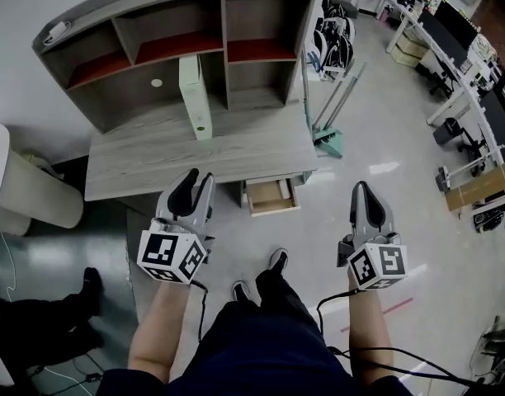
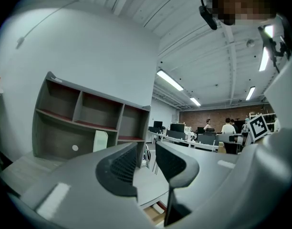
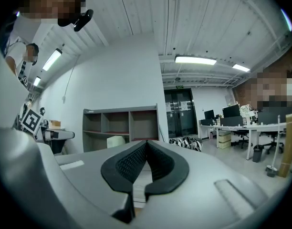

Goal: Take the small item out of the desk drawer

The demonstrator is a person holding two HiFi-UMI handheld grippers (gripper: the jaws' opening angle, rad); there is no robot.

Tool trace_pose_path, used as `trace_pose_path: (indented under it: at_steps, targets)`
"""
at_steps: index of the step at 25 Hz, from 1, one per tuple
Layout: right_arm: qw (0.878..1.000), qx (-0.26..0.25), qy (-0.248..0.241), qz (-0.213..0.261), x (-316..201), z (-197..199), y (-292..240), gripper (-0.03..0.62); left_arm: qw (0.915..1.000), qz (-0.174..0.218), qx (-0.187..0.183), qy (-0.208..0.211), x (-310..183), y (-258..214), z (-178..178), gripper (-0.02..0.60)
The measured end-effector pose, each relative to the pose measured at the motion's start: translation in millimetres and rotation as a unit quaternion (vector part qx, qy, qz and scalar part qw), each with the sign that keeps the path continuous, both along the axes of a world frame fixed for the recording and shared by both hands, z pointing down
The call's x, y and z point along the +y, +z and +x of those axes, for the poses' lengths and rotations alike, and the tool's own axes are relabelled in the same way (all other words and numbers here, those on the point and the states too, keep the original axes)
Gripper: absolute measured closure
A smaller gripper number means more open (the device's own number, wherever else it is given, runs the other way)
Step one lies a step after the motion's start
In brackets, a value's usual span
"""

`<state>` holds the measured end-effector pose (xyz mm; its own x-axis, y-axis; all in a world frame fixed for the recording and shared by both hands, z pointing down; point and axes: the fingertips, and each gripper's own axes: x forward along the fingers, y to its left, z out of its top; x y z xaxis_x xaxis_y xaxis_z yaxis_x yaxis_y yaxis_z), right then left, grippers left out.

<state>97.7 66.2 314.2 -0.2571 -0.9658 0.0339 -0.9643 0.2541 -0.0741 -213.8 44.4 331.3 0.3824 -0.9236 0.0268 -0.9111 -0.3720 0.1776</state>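
Observation:
The grey wooden desk [image 1: 195, 159] with a shelf hutch stands ahead of me. Its small drawer [image 1: 271, 196] is pulled open under the right end of the top. The inside looks like bare light wood, and I cannot make out any small item in it. My left gripper [image 1: 195, 176] hovers over the desk's front edge, left of the drawer, with its jaws a little apart and empty; the left gripper view shows the gripper [image 2: 147, 147] with that gap. My right gripper [image 1: 361, 186] hangs over the floor to the right of the drawer, and the right gripper view shows this gripper [image 3: 146, 144] with pads touching, holding nothing.
A pale green box [image 1: 195, 97] stands upright on the desk. A green dustpan and broom [image 1: 327, 139] lean at the desk's right end. A white bin [image 1: 21, 188] sits to the left, and a seated person's legs [image 1: 63, 312] are at lower left. Office desks [image 1: 450, 64] fill the far right.

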Motion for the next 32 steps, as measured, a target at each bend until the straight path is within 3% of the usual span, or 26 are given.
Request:
trace_pose_path:
  at_steps: [7, 17, 26, 32]
  targets:
    - [0.999, -0.021, -0.021, -0.030, -55, 11, 37, 0.588, 0.9985, -0.052, -0.017, 0.006, -32, 38, 30, 0.460]
    - [0.996, -0.046, -0.055, -0.055, -133, 41, 63, 0.588, 0.9967, -0.071, -0.034, -0.022, -94, 49, 62, 0.460]
    - [0.993, -0.057, -0.069, -0.075, -161, 51, 83, 0.588, 0.9922, -0.115, -0.039, -0.027, -111, 84, 79, 0.460]
    - [0.993, -0.054, -0.055, -0.094, -169, 56, 97, 0.588, 0.9859, -0.165, -0.026, -0.004, -127, 129, 90, 0.460]
